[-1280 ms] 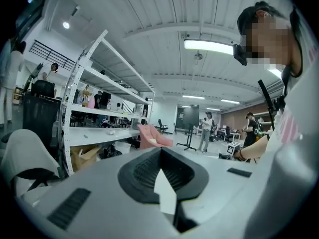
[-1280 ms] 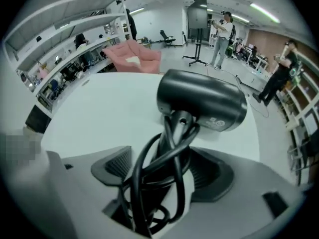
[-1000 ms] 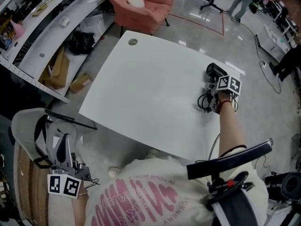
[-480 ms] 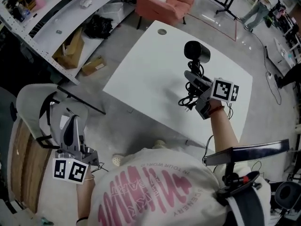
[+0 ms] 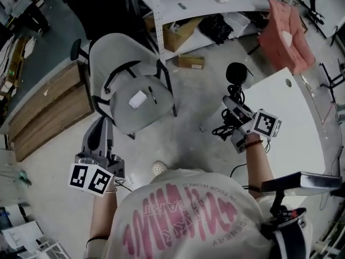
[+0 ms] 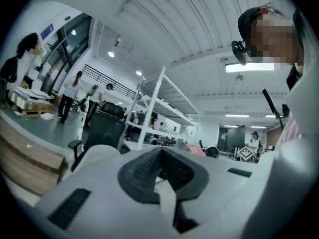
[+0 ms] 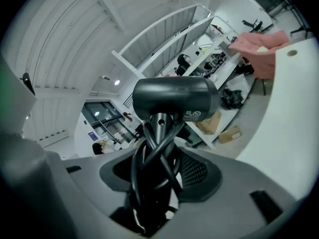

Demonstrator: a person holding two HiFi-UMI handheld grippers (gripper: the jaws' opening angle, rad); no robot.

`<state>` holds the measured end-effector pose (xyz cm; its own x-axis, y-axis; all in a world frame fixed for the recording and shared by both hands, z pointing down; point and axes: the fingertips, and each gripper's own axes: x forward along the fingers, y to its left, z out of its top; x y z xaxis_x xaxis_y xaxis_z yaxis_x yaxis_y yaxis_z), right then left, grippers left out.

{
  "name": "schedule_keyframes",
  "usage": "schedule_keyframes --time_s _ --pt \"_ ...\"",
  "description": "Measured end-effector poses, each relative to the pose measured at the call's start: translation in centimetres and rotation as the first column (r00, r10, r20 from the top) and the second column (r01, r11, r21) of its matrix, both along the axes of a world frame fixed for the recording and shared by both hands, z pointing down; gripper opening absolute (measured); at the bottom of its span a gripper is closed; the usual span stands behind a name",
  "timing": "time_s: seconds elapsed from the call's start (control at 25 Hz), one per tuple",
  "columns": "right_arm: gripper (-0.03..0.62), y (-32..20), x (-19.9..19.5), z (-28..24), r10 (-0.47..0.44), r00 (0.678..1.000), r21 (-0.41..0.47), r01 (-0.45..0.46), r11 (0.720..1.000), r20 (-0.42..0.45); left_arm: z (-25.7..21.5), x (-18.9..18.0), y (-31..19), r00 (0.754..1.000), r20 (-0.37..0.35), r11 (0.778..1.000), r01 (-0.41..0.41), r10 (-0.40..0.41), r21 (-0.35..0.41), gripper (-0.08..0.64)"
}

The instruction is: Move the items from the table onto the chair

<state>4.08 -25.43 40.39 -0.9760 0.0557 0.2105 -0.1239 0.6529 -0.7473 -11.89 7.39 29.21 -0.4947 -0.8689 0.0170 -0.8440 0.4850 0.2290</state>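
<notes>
Hair dryer (image 5: 235, 72) we log clamped in the right gripper (image 5: 232, 107), 3 o'clock of the chair (image 5: 116, 53); left gripper (image 5: 102, 128) closed on nothing.

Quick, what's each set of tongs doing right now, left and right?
Left tongs: closed, nothing between them.
Right tongs: closed on the black hair dryer.

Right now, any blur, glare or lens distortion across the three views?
Head view: evenly lit, wide-angle bends the shelving; chair fairly sharp. Left gripper view: strong fisheye, black corners, ceiling light blown out, left claw soft up close. Right gripper view: same fisheye, table edge bowed, hair dryer sharp, right claw blurred.
</notes>
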Motion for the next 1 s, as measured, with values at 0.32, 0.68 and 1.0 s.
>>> schedule_keyframes --time_s 0.32,0.68,1.0 --pt "0.224 10.4 -14.9 1.4 -0.196 0.98 -0.004 0.196 0.98 0.008 -0.2 -7.2 12.7 0.978 0.001 0.978 0.206 -0.206 0.008 0.009" --pt "0.224 17.1 -23.6 4.7 -0.375 0.923 -0.037 0.373 0.927 -0.085 2.3 -10.2 15.9 0.949 -0.099 0.954 0.3 -0.298 0.0 0.009" --pt "0.225 16.5 -28.9 10.7 -0.485 0.847 -0.117 0.47 0.875 -0.219 1.6 -13.6 15.3 0.908 -0.119 0.916 0.402 -0.401 -0.024 0.009"
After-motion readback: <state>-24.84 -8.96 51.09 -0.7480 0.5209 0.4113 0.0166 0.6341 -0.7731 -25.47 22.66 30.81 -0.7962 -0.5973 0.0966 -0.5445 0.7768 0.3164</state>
